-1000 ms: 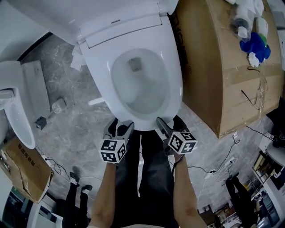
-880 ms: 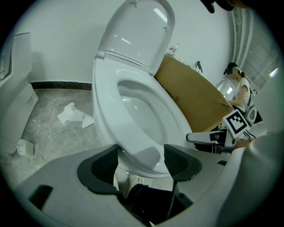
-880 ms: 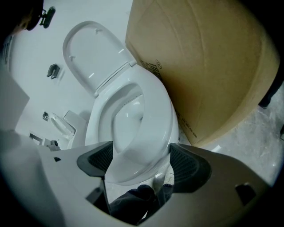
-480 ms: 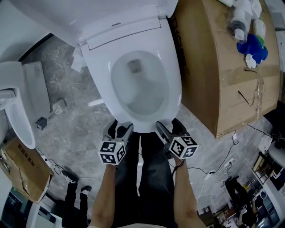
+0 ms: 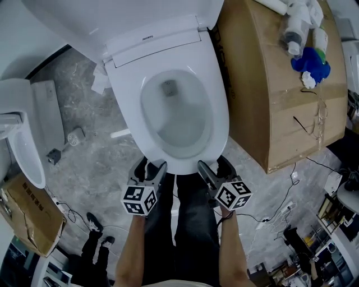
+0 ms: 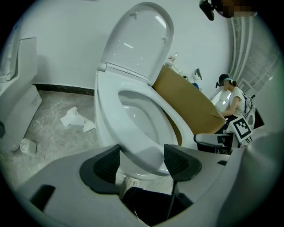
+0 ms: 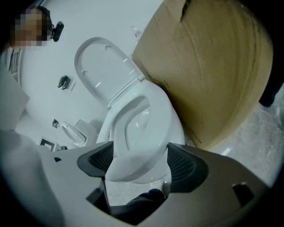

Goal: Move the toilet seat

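The white toilet seat [image 5: 220, 115] lies down on the bowl, and the lid [image 5: 112, 17] stands up against the wall. My left gripper [image 5: 155, 169] is open at the bowl's front rim, left of centre. In the left gripper view the seat's [image 6: 148, 133] front edge shows between the wide-apart pads [image 6: 179, 160], and the raised lid [image 6: 137, 42] is behind it. My right gripper [image 5: 205, 170] is open at the front rim, right of centre. In its own view the seat's [image 7: 162, 119] front fills the gap between the pads [image 7: 181, 163]. Neither gripper clamps the seat.
A big cardboard box [image 5: 275, 95] stands close on the toilet's right, with bottles [image 5: 294, 28] and a blue object [image 5: 311, 61] on top. Another white fixture [image 5: 22, 146] stands at the left. Crumpled tissue [image 5: 100, 81] and cables [image 5: 280, 210] lie on the marble floor. The person's dark trousers [image 5: 188, 224] fill the space below the grippers.
Both grippers stay open at the toilet's front rim, almost where they were. The head view has drifted a little, so the box and its items sit slightly further left.
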Motion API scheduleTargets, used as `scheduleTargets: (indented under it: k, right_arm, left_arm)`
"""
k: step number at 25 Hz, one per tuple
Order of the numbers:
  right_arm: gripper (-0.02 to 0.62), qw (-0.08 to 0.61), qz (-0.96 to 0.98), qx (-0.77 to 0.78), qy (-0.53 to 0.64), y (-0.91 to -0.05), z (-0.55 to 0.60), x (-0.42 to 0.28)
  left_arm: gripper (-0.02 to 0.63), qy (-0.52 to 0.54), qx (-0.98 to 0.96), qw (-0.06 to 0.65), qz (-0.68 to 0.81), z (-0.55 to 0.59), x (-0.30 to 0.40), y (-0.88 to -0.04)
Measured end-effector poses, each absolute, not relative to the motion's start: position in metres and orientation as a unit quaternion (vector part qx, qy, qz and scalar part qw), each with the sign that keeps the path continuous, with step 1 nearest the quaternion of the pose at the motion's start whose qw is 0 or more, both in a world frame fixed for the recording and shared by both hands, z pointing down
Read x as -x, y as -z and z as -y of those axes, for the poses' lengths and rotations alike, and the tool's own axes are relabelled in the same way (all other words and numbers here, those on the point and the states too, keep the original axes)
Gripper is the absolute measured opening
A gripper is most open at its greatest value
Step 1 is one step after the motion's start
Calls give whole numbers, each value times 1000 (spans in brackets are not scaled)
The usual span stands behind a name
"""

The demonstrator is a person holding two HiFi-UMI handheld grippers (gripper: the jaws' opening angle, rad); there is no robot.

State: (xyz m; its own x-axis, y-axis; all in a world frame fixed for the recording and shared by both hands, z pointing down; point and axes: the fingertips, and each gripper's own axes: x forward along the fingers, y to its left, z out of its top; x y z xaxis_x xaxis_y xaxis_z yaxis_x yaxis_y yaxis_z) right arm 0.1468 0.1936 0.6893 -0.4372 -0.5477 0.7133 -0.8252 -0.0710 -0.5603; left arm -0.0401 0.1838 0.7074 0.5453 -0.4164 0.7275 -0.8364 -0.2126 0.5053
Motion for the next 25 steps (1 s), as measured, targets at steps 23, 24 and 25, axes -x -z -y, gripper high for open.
scheduleTargets:
  k: [23,24,25]
  right_arm:
    - [377,64,701,-507,-497,-586,-173,-142]
    - [377,61,702,-508,-496,-583,-171,-142]
    - [376,57,702,-509,-494,-580,-170,-142]
  left_arm:
    - [316,-138,-748,468,450,-162,48,-618]
    - [316,-135,-748,467,451,-161,48,-615]
    - [316,-131,-748,467,452,-160,49,-613]
